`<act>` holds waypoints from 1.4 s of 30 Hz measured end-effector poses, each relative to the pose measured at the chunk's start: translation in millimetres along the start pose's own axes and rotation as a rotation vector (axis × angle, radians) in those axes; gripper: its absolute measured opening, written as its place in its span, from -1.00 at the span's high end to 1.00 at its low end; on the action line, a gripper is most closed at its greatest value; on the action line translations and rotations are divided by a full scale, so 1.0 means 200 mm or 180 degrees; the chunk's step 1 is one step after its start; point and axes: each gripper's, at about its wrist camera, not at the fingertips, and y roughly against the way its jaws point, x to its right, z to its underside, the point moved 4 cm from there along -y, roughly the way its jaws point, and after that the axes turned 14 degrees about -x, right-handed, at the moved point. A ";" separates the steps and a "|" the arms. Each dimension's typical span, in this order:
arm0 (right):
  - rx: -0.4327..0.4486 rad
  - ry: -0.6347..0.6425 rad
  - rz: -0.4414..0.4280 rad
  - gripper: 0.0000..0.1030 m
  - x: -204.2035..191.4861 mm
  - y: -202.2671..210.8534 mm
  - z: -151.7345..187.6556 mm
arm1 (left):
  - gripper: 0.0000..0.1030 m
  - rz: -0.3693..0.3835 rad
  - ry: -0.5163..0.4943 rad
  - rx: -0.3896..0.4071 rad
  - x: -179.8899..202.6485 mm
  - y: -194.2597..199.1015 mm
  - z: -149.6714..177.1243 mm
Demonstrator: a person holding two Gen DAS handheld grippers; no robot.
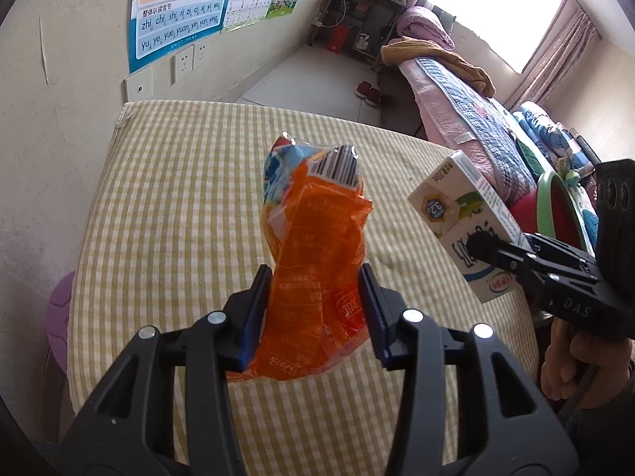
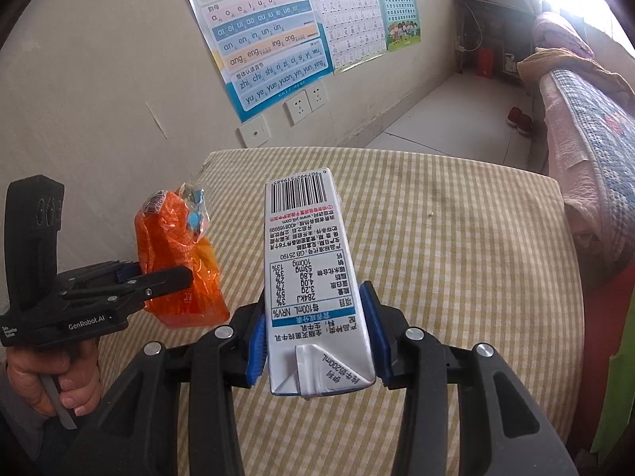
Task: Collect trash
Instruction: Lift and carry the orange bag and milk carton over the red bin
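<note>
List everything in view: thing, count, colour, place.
snack bag: one, orange, crumpled, clamped in left gripper above the table
milk carton: one, white, clamped in right gripper
tablecloth: one, yellow-white check, on the table
pinyin posters: several, blue and pastel, on wall
wall sockets: two, white, under posters
slippers: one pair, dark red, on floor
bed: one, pink and blue quilts, right side
left gripper: black, blue pads
right gripper: black, blue pads

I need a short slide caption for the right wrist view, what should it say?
Right gripper holds a milk carton above the checked tabletop; left gripper holds an orange wrapper.
</note>
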 end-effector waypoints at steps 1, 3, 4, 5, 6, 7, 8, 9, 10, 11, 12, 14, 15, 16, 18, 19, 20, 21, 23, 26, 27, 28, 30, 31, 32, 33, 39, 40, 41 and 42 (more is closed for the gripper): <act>0.0021 -0.0037 0.0008 0.21 0.01 0.03 0.02 | 0.17 -0.0023 -0.0027 0.0026 0.03 0.02 0.02; 0.0062 -0.0102 0.0066 0.21 0.03 0.08 0.08 | 0.17 -0.0021 -0.0042 0.0078 0.07 0.06 0.04; 0.0079 -0.0135 0.0100 0.21 0.04 0.10 0.11 | 0.17 -0.0007 -0.0039 0.0104 0.09 0.08 0.05; 0.0090 -0.0175 0.0124 0.21 0.06 0.13 0.14 | 0.17 0.0005 -0.0039 0.0127 0.12 0.10 0.05; 0.0105 -0.0224 0.0148 0.21 0.08 0.15 0.17 | 0.17 0.0014 -0.0041 0.0153 0.14 0.13 0.06; 0.0126 -0.0273 0.0192 0.21 0.10 0.17 0.20 | 0.17 0.0023 -0.0039 0.0174 0.16 0.14 0.07; 0.0147 -0.0299 0.0275 0.21 0.12 0.19 0.22 | 0.17 0.0044 -0.0032 0.0190 0.19 0.16 0.07; 0.0176 -0.0309 0.0356 0.21 0.14 0.22 0.24 | 0.17 0.0069 -0.0023 0.0202 0.21 0.17 0.08; 0.0214 -0.0332 0.0389 0.21 0.15 0.24 0.26 | 0.17 0.0080 -0.0025 0.0212 0.24 0.19 0.09; 0.0255 -0.0378 0.0388 0.21 0.17 0.27 0.28 | 0.16 0.0080 -0.0045 0.0222 0.27 0.20 0.09; 0.0296 -0.0425 0.0397 0.21 0.19 0.30 0.29 | 0.16 0.0076 -0.0083 0.0229 0.30 0.21 0.10; 0.0414 -0.0486 0.0453 0.21 0.21 0.36 0.29 | 0.16 0.0057 -0.0153 0.0239 0.36 0.22 0.10; 0.0481 -0.0501 0.0487 0.21 0.22 0.39 0.30 | 0.15 0.0063 -0.0176 0.0241 0.38 0.23 0.10; 0.0549 -0.0509 0.0520 0.21 0.22 0.42 0.30 | 0.15 0.0072 -0.0188 0.0243 0.40 0.23 0.09; 0.0675 -0.0513 0.0586 0.21 0.23 0.48 0.30 | 0.15 0.0069 -0.0217 0.0263 0.44 0.25 0.07; 0.0745 -0.0516 0.0636 0.21 0.24 0.51 0.31 | 0.15 0.0070 -0.0231 0.0277 0.47 0.26 0.06; 0.0809 -0.0523 0.0685 0.20 0.25 0.54 0.31 | 0.15 0.0075 -0.0246 0.0287 0.49 0.26 0.05; 0.0859 -0.0545 0.0717 0.20 0.26 0.56 0.32 | 0.15 0.0081 -0.0269 0.0296 0.52 0.27 0.04; 0.0931 -0.0647 0.0754 0.20 0.30 0.58 0.31 | 0.15 0.0098 -0.0322 0.0311 0.57 0.28 0.02; 0.1026 -0.0831 0.0754 0.20 0.37 0.61 0.31 | 0.15 0.0117 -0.0421 0.0327 0.65 0.29 -0.01; 0.1057 -0.0867 0.0764 0.20 0.40 0.63 0.32 | 0.14 0.0121 -0.0455 0.0328 0.68 0.29 -0.02; 0.1088 -0.0904 0.0774 0.20 0.42 0.65 0.32 | 0.14 0.0120 -0.0485 0.0326 0.70 0.29 -0.02; 0.1145 -0.0985 0.0791 0.20 0.46 0.67 0.33 | 0.14 0.0120 -0.0540 0.0313 0.75 0.28 -0.04; 0.1166 -0.1019 0.0795 0.20 0.48 0.69 0.35 | 0.14 0.0125 -0.0558 0.0306 0.77 0.27 -0.04; 0.1185 -0.1051 0.0807 0.20 0.51 0.70 0.36 | 0.14 0.0133 -0.0576 0.0299 0.80 0.26 -0.05; 0.1204 -0.1082 0.0813 0.20 0.53 0.71 0.37 | 0.14 0.0142 -0.0599 0.0296 0.82 0.25 -0.06; 0.1330 -0.1299 0.0897 0.20 0.68 0.81 0.42 | 0.14 0.0218 -0.0830 0.0251 1.04 0.18 -0.13; 0.1350 -0.1350 0.0913 0.20 0.71 0.82 0.43 | 0.14 0.0233 -0.0884 0.0241 1.08 0.17 -0.14; 0.1352 -0.1396 0.0924 0.20 0.74 0.83 0.44 | 0.14 0.0245 -0.0938 0.0234 1.12 0.15 -0.15; 0.1348 -0.1451 0.0918 0.20 0.77 0.84 0.45 | 0.14 0.0259 -0.0992 0.0229 1.17 0.14 -0.16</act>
